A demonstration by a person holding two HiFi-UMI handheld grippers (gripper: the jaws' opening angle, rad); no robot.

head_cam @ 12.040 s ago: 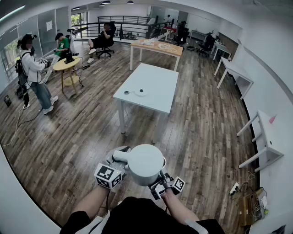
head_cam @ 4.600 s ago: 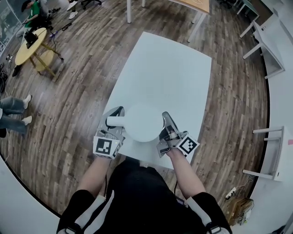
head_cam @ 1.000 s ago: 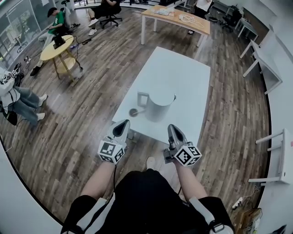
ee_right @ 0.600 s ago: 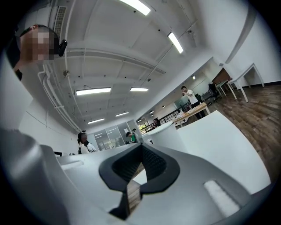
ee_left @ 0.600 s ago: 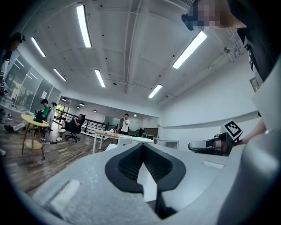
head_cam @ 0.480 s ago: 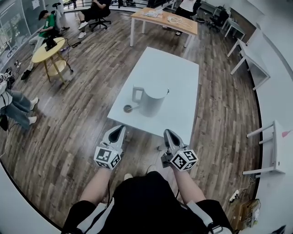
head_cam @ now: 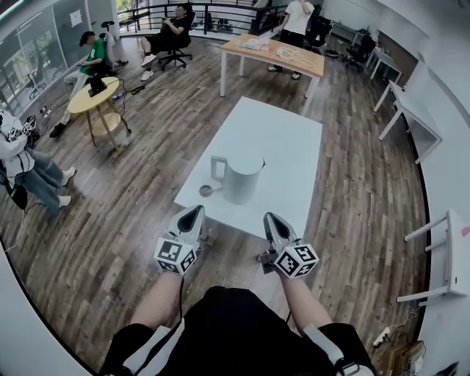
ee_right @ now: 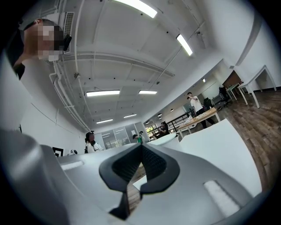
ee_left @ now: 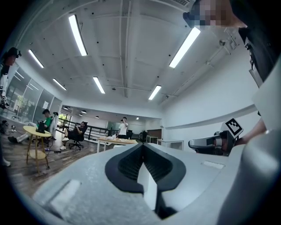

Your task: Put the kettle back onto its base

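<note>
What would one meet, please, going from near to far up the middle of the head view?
Left gripper and right gripper, level with each other → tall white kettle with a handle → bare far end of the white rectangular table → light wooden table → standing person in a white shirt.

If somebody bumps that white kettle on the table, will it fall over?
Probably not easily: the kettle looks wide and squat and stands upright on the flat table. Its hard, smooth wall would likely feel stiff and a bit slippery. The handle sticks out on one side, so a lift there might tilt it.
</note>
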